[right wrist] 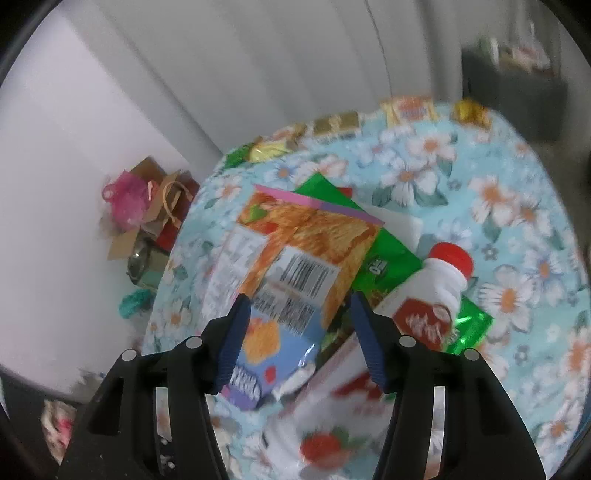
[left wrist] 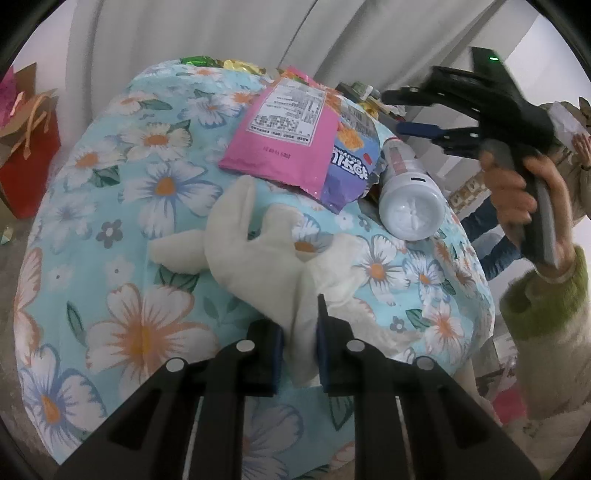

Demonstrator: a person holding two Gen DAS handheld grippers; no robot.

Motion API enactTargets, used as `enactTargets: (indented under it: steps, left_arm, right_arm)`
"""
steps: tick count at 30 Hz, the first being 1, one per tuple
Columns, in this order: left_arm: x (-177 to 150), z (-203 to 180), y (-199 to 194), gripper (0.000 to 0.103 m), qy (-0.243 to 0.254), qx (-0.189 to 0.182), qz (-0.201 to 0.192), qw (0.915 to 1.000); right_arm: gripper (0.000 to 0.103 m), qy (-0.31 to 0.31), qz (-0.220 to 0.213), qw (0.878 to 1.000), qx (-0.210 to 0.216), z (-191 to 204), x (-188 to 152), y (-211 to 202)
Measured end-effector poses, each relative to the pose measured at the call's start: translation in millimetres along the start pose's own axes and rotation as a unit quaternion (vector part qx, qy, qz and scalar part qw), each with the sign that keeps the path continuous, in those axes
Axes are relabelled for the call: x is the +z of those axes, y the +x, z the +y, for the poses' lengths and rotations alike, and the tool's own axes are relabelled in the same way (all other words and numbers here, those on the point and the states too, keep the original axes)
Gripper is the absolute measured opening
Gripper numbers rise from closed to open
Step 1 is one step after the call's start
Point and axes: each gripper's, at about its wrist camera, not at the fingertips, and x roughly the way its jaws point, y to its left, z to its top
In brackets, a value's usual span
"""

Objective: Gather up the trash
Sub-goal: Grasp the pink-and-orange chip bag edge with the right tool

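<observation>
In the left wrist view my left gripper (left wrist: 299, 332) is shut on a white cloth bag (left wrist: 258, 254) that lies on the floral tablecloth (left wrist: 140, 206). Behind it lie a pink snack wrapper (left wrist: 284, 133), a purple wrapper (left wrist: 351, 166) and a white bottle (left wrist: 406, 195) on its side. My right gripper (left wrist: 406, 110) is held in the air at the right, open and empty. In the right wrist view the right gripper (right wrist: 299, 310) hovers open above an orange snack bag (right wrist: 306, 243), a blue-purple wrapper (right wrist: 273, 354), a green wrapper (right wrist: 391, 258) and a white red-capped bottle (right wrist: 436, 295).
Small gold and green candy wrappers (right wrist: 332, 125) line the table's far edge. Gift bags and a red box (left wrist: 29, 147) stand on the floor at the left by the white curtain (left wrist: 221, 33). A dark cabinet (right wrist: 517, 96) stands at the back right.
</observation>
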Motion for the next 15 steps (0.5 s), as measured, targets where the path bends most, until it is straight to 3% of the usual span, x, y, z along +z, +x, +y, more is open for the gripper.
enactTargets:
  steps: [4,11,15]
  left_arm:
    - [2,5,3,0.014,0.009,-0.016,0.011,0.9998]
    - [7,13,4,0.014,0.016,-0.040,0.026,0.9987]
    - [10,16,-7,0.010,0.024,-0.054,0.008,0.9982]
  right_arm:
    - [0.060,0.021,0.011,1.000,-0.013,-9,11,14]
    - [0.061,0.059,0.043,0.997,0.007,-16,23,37]
    - [0.060,0.066,0.047,0.997,0.010,-15,28,42]
